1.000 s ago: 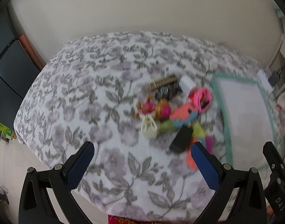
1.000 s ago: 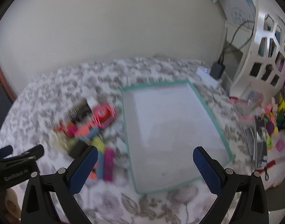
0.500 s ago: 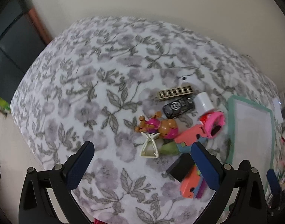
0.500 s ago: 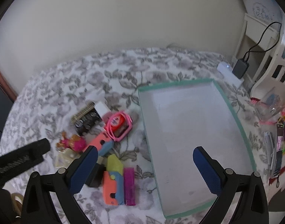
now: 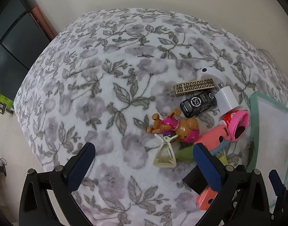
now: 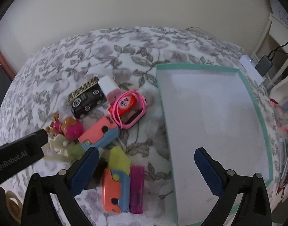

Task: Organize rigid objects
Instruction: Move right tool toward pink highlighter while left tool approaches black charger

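Your left gripper [image 5: 143,162] hovers with its jaws spread wide over the floral blanket [image 5: 98,86], gripping nothing. Just ahead lie a cream clip [image 5: 165,155], a brown-and-pink toy dog [image 5: 174,127] and a black toy car [image 5: 198,103], clustered with other small toys. Your right gripper [image 6: 146,168] is likewise wide apart and holds nothing, above the near edge of the teal-rimmed white tray [image 6: 257,101], which sits just right of the pile.

Probably a home bedroom: floral blanket [image 5: 110,86] over a bed, white shelf [image 6: 276,37] alongside.
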`<state>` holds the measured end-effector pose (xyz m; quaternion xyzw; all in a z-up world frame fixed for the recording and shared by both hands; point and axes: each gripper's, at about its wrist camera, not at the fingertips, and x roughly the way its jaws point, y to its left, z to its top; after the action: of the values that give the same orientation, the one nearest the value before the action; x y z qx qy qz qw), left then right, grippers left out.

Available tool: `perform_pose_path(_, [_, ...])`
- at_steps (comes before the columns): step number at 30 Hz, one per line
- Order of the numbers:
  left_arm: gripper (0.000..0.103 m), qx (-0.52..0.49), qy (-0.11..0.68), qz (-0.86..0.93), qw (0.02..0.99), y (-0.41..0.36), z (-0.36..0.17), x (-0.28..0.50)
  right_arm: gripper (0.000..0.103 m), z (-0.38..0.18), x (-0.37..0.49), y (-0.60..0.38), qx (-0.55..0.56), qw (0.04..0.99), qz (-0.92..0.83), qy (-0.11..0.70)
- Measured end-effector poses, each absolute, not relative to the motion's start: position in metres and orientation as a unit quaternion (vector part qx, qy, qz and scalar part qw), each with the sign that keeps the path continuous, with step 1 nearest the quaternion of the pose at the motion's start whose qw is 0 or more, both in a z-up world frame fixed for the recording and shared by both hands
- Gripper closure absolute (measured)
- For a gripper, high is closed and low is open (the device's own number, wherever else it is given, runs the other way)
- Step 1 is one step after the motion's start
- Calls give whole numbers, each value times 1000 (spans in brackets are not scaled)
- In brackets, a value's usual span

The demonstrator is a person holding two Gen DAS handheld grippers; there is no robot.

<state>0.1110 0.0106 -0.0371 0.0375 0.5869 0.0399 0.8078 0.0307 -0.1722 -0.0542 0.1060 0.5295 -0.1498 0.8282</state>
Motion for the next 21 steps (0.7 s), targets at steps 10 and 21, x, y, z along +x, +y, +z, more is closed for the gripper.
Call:
perform_pose_path(10, [0, 45, 606, 13, 794, 0, -50, 104, 28, -63, 21, -176, 153, 818, -124, 541])
perform_pose_path(21, [0, 51, 624, -19, 780, -16, -60, 99, 54, -64, 14, -175, 164, 815, -111, 545])
